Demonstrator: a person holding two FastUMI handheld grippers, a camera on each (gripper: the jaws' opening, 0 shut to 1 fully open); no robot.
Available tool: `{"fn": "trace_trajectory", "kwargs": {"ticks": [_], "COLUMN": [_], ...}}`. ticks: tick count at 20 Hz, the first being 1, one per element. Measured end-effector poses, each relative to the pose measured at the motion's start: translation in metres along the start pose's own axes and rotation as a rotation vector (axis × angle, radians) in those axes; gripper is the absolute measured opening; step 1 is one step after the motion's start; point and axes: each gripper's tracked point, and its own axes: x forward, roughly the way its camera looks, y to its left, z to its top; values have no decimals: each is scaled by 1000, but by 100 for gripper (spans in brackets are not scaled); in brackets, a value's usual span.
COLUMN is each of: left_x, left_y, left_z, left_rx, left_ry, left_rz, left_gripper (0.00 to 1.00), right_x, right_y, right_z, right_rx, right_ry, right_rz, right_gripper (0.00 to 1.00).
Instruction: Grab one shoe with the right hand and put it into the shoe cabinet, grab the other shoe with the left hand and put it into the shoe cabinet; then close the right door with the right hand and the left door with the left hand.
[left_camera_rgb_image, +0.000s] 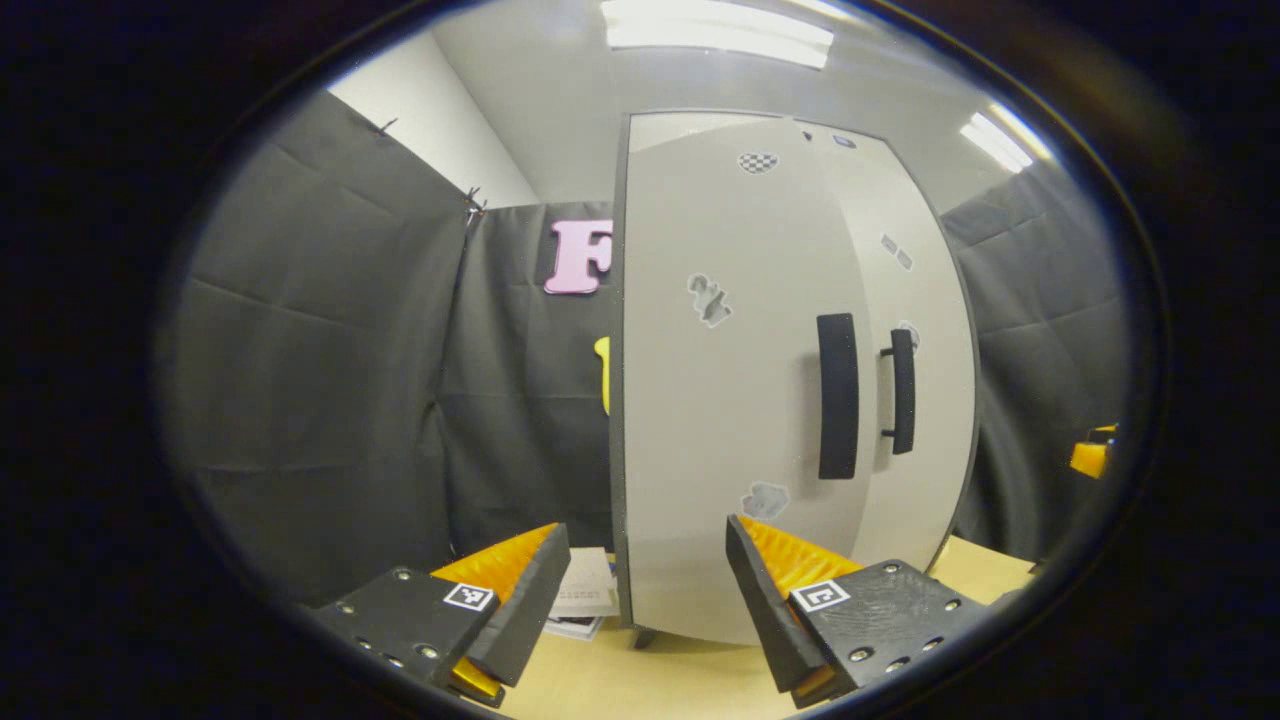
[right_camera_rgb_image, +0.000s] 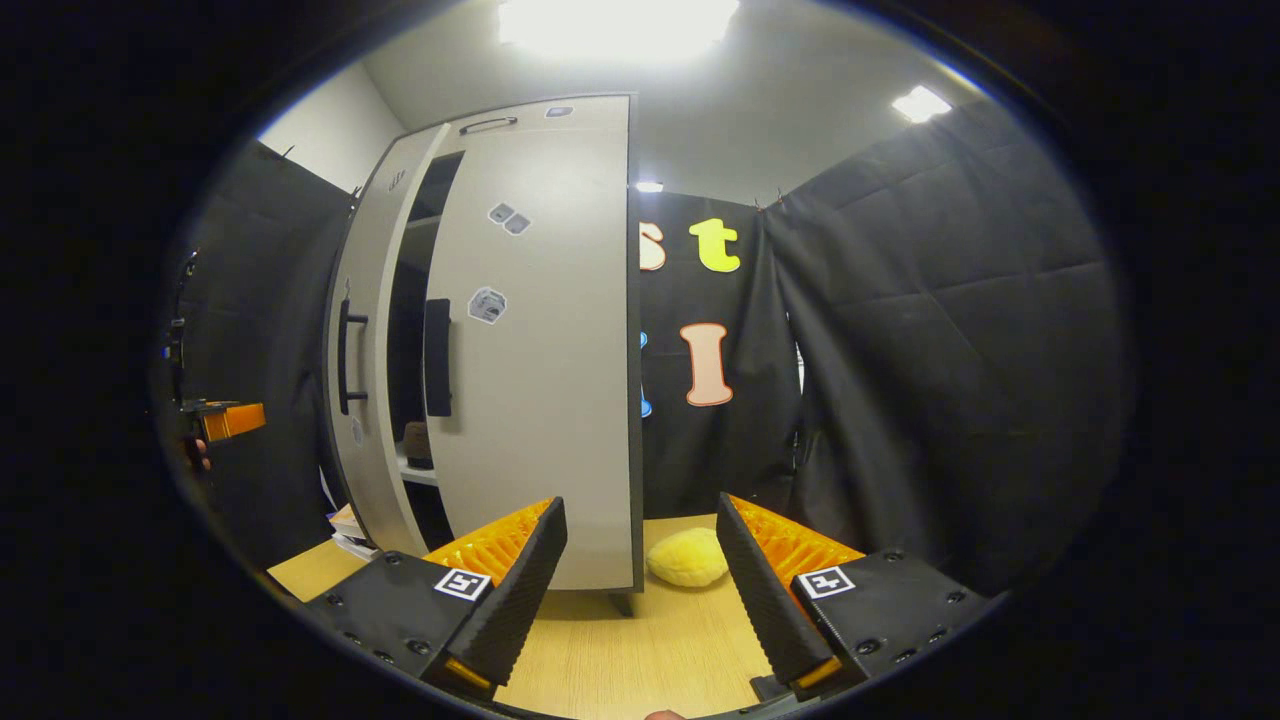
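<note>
The grey shoe cabinet (left_camera_rgb_image: 740, 250) stands on the wooden table. Its left door (left_camera_rgb_image: 720, 400) with a dark handle (left_camera_rgb_image: 838, 395) is close in front of my left gripper (left_camera_rgb_image: 648, 528), which is open and holds nothing. The right door's handle (left_camera_rgb_image: 903, 390) is just beyond. In the right gripper view the right door (right_camera_rgb_image: 540, 400) lies almost flat against the cabinet, and the left door (right_camera_rgb_image: 362, 350) stands ajar. The dark gap between them reveals a shelf with a brownish shoe (right_camera_rgb_image: 418, 440). My right gripper (right_camera_rgb_image: 640, 505) is open and empty, near the cabinet's right corner.
A yellow plush object (right_camera_rgb_image: 687, 557) lies on the table (right_camera_rgb_image: 640, 640) right of the cabinet. A stack of books (left_camera_rgb_image: 585, 600) sits at the cabinet's left foot. Black cloth walls close in the booth. The other gripper (left_camera_rgb_image: 1095, 455) shows far right in the left gripper view.
</note>
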Motion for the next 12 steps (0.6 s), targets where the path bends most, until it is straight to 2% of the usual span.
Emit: {"fn": "trace_trajectory", "kwargs": {"ticks": [3, 5, 8, 10, 12], "left_x": [-27, -41, -61, -75, -86], "left_y": [10, 10, 12, 10, 5], "left_z": [-2, -4, -12, -16, -19], "left_rx": [35, 51, 56, 48, 45], "left_ry": [-2, -3, 10, 19, 20], "left_rz": [18, 18, 24, 29, 25], "left_gripper": [94, 94, 91, 94, 91], "right_x": [-9, -15, -25, -31, -38], "right_y": [7, 10, 14, 17, 25], "right_z": [4, 6, 6, 7, 8], "right_rx": [-3, -10, -14, -5, 6], "right_ry": [-13, -20, -24, -26, -28], "right_rz": [24, 40, 58, 69, 86], "right_gripper": [92, 96, 95, 95, 95]}}
